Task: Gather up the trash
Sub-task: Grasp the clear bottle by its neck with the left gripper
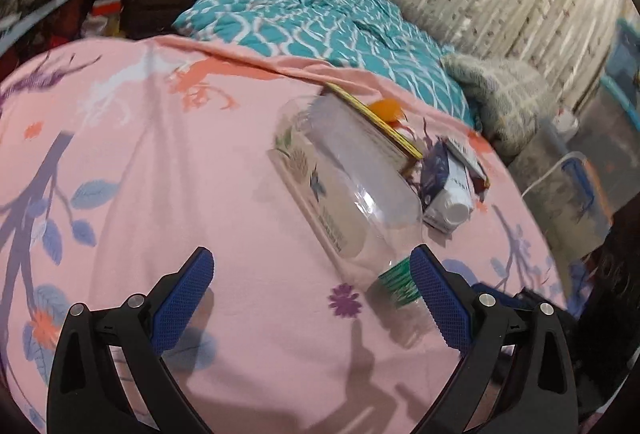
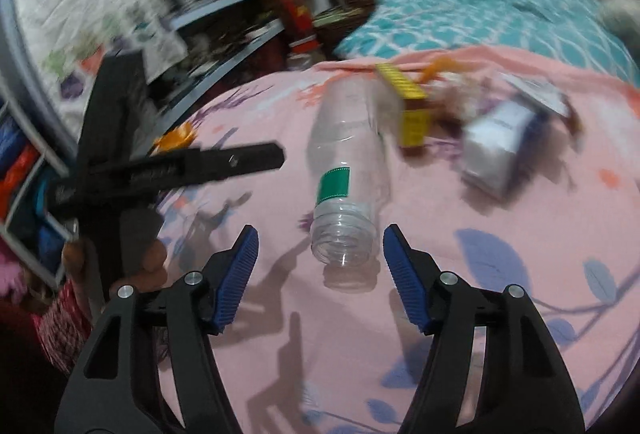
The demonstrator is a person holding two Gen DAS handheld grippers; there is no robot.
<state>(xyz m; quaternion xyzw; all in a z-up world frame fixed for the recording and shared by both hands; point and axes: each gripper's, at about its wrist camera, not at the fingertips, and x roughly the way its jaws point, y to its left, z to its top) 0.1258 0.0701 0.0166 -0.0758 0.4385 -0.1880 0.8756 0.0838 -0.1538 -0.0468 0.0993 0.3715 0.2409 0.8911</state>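
Right wrist view: the left gripper (image 2: 276, 154) (blurred) crosses at left; the right gripper (image 2: 320, 246) has jaws apart, a clear bottle (image 2: 348, 170) lying on the pink sheet (image 2: 500, 234) just ahead. A yellow box (image 2: 412, 110) and white carton (image 2: 500, 142) lie beyond. Left jaws stand apart too.

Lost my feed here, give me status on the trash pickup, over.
Both grippers open, left gripper, right gripper. Clear bottle lying loose on pink sheet, ahead of right jaws, ungripped. Cartons beyond it. Nothing blocking.
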